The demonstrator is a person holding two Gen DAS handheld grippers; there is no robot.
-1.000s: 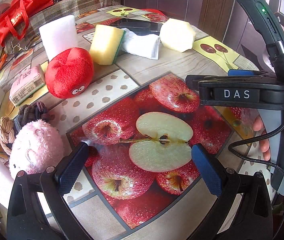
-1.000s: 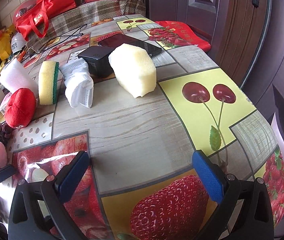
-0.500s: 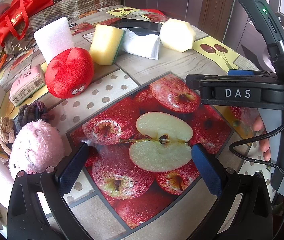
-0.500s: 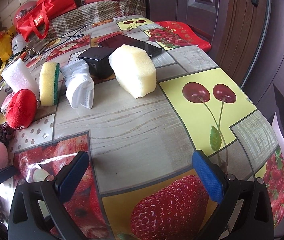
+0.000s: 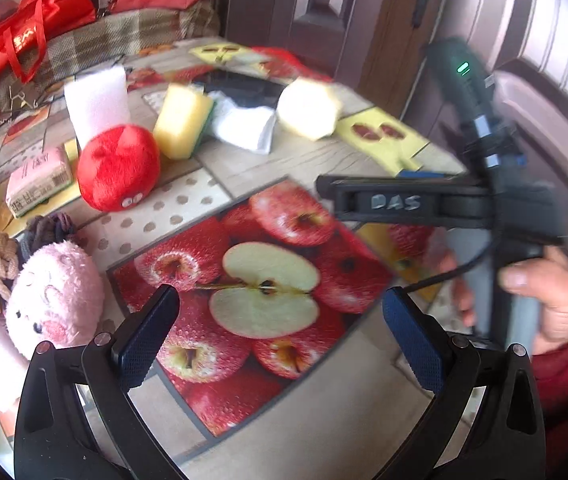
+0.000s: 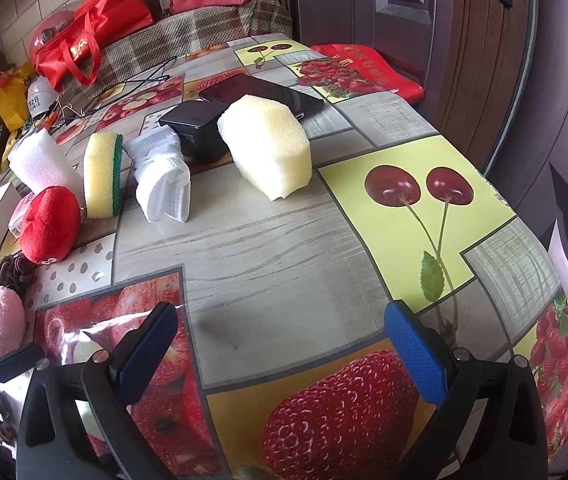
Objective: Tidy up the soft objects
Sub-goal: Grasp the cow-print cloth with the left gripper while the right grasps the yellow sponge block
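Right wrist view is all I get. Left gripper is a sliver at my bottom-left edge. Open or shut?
Observer: Open. The left wrist view shows the left gripper with fingers spread wide over the sliced-apple print, nothing between them.
Operator: Pink plush is cut off on my side. Where is it relative to that gripper?
Observer: The pink plush lies face toward the left camera, just outside the left-hand finger and apart from it.
Operator: Is my unit powered?
Observer: A green light is lit on the handle of the right gripper, and a hand grips that handle.
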